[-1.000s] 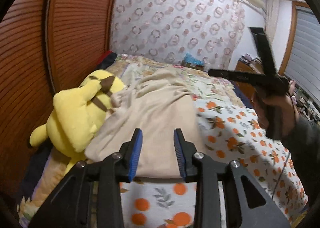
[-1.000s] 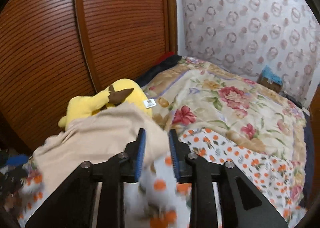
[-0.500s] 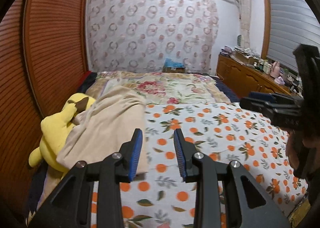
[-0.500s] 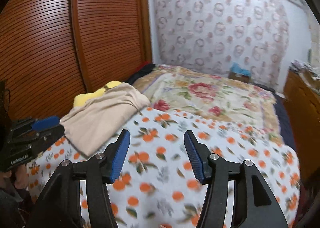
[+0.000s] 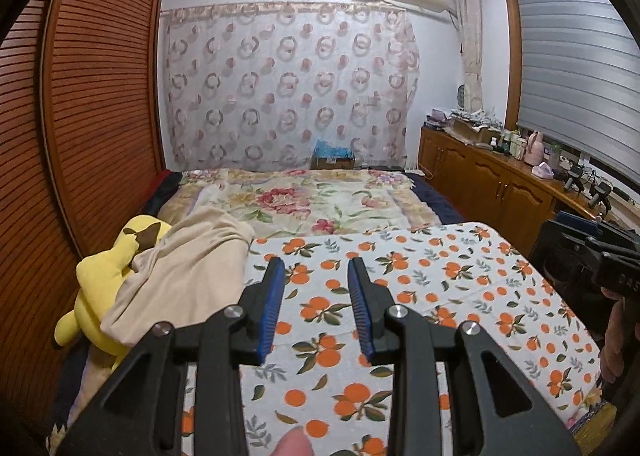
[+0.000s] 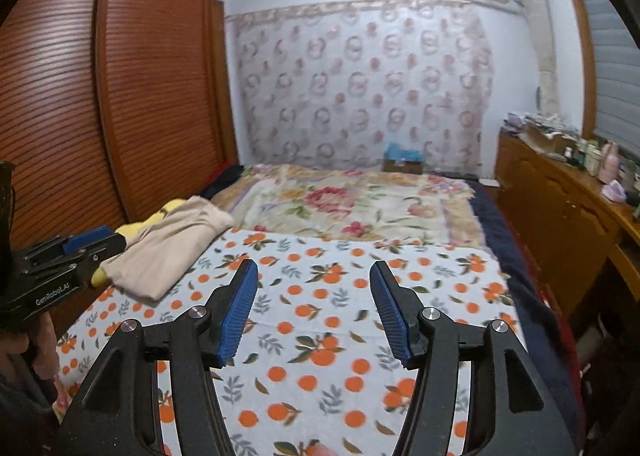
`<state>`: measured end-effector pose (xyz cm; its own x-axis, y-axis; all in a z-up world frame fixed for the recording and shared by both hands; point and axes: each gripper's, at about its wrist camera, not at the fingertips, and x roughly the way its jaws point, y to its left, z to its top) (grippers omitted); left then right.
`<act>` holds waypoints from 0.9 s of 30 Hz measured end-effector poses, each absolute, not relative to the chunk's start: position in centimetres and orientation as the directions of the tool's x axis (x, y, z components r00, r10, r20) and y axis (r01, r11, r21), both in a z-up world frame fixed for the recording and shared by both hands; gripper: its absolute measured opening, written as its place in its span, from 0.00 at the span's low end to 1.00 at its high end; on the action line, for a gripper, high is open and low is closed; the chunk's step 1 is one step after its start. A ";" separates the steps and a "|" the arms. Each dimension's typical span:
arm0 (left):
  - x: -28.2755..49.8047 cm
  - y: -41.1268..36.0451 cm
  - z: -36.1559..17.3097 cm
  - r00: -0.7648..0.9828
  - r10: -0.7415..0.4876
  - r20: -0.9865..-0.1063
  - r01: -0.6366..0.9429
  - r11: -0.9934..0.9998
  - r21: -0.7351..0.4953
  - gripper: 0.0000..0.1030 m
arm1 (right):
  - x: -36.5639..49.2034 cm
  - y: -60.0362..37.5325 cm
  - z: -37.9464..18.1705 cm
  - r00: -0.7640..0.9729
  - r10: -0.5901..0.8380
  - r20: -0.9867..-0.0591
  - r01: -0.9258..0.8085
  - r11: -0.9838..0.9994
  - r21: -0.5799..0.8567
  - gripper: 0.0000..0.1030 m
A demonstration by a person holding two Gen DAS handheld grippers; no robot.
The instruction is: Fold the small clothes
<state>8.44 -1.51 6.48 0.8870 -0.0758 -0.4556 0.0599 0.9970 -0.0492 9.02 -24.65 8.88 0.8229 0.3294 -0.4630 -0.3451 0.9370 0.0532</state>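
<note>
**Both grippers empty over the bed, beige garment folded at the left edge**

Left gripper [image 5: 316, 306]: jaws narrowly parted, nothing between the blue pads, held above the orange-print sheet [image 5: 440, 284]. A fingertip [image 5: 294, 442] shows at the near edge of the left wrist view.

Right gripper [image 6: 314, 310]: jaws have just been opening, now wide apart, nothing between them, also above the sheet. In the left view it sits at the far right, gripped by a hand [image 5: 618, 340].

Beige garment [image 6: 172, 244]: folded into a rough rectangle on the left side of the bed, its near end on the orange-print sheet, its left part draped over a yellow plush toy [image 5: 100, 288]. Touched by neither gripper, well apart from both.

Floral quilt [image 5: 316, 200] covers the far half of the bed. Slatted wooden wardrobe [image 6: 120, 96] runs along the left. Wooden cabinet [image 5: 492, 180] on the right, top crowded with bottles and small items, too small to identify. A cardboard box [image 5: 333, 160] stands at the far end of the bed against the curtain [image 5: 288, 88], something blue in it; contents unclear.
</note>
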 end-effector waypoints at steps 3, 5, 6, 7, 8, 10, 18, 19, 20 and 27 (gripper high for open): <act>8.3 -2.1 7.0 0.889 -0.085 -0.449 0.067 0.996 -0.057 0.30 | 8.1 -25.7 9.3 0.841 0.306 -0.447 -0.315 0.947 0.055 0.58; 8.1 -2.3 7.2 0.892 -0.081 -0.445 0.063 0.997 -0.054 0.30 | 7.7 -26.3 9.5 0.849 0.295 -0.438 -0.300 0.952 0.059 0.58; 8.2 -2.4 7.3 0.893 -0.079 -0.444 0.061 0.997 -0.053 0.30 | 7.6 -26.6 9.6 0.852 0.290 -0.436 -0.295 0.954 0.060 0.58; 8.1 -2.5 7.3 0.893 -0.076 -0.444 0.059 0.997 -0.052 0.30 | 7.5 -26.7 9.7 0.855 0.284 -0.434 -0.287 0.956 0.060 0.58; 8.0 -2.6 7.4 0.893 -0.076 -0.444 0.058 0.997 -0.054 0.30 | 7.4 -26.9 9.7 0.856 0.282 -0.432 -0.284 0.957 0.062 0.58; 8.0 -2.6 7.3 0.892 -0.070 -0.447 0.050 0.997 -0.057 0.32 | 7.3 -27.1 9.6 0.858 0.281 -0.430 -0.279 0.958 0.069 0.58; 7.9 -2.6 7.2 0.892 -0.061 -0.448 0.041 0.998 -0.056 0.32 | 7.2 -27.2 9.5 0.858 0.280 -0.430 -0.276 0.958 0.073 0.58; 7.9 -2.6 7.3 0.892 -0.061 -0.448 0.040 0.998 -0.055 0.32 | 7.3 -27.3 9.5 0.859 0.279 -0.430 -0.276 0.959 0.071 0.58; 7.8 -2.6 7.3 0.892 -0.059 -0.448 0.039 0.998 -0.053 0.32 | 7.3 -27.3 9.5 0.859 0.278 -0.431 -0.275 0.959 0.071 0.58; 7.8 -2.5 7.2 0.893 -0.057 -0.447 0.037 0.998 -0.053 0.32 | 7.3 -27.5 9.5 0.860 0.278 -0.429 -0.275 0.959 0.071 0.58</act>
